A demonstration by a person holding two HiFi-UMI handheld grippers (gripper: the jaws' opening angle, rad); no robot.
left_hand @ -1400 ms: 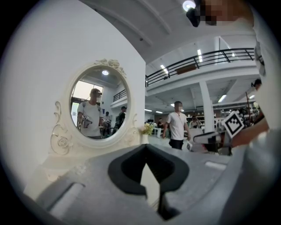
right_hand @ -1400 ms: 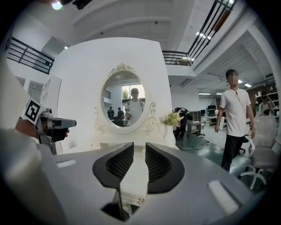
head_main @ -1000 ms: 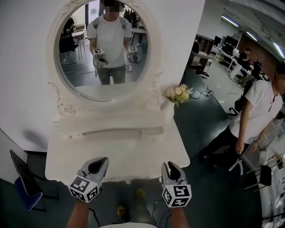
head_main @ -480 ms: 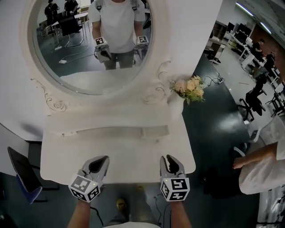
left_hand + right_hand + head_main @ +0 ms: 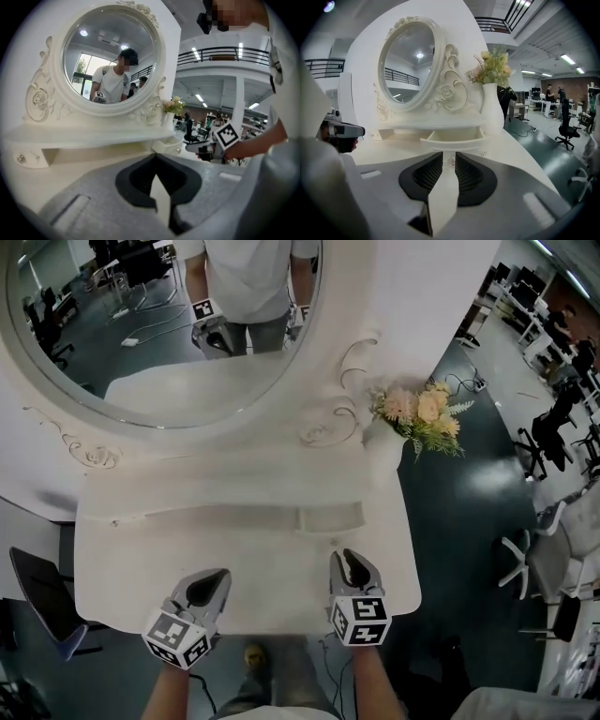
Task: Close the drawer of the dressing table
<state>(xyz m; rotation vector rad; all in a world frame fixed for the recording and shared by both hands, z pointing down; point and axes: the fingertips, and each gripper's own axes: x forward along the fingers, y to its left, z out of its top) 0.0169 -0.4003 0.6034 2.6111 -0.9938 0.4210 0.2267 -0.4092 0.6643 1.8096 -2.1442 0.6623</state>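
One white dressing table (image 5: 244,521) fills the space ahead of both grippers, its round mirror (image 5: 141,334) rising well beyond them and reflecting the person who holds them. Its pale tabletop (image 5: 141,568) spreads beneath and in front of the two grippers, which hang over its near edge, side by side and apart from each other.

Straight ahead of the right gripper (image 5: 349,559), under the low shelf at the back, the drawer (image 5: 452,136) stands partly pulled out (its open top shows in the right gripper view), clear of the gripper and not touched by it. Farther off and to that gripper's right, a white vase of pale flowers (image 5: 422,413) stands at the back corner.

In its own view the right gripper has its jaws spread, a clear gap between the ribbed pads and nothing between them; the drawer's small knob (image 5: 451,161) shows through that gap, farther on. The left gripper (image 5: 208,579) has its jaw tips pressed together on nothing, pointing at the bare shelf to the left of the drawer.
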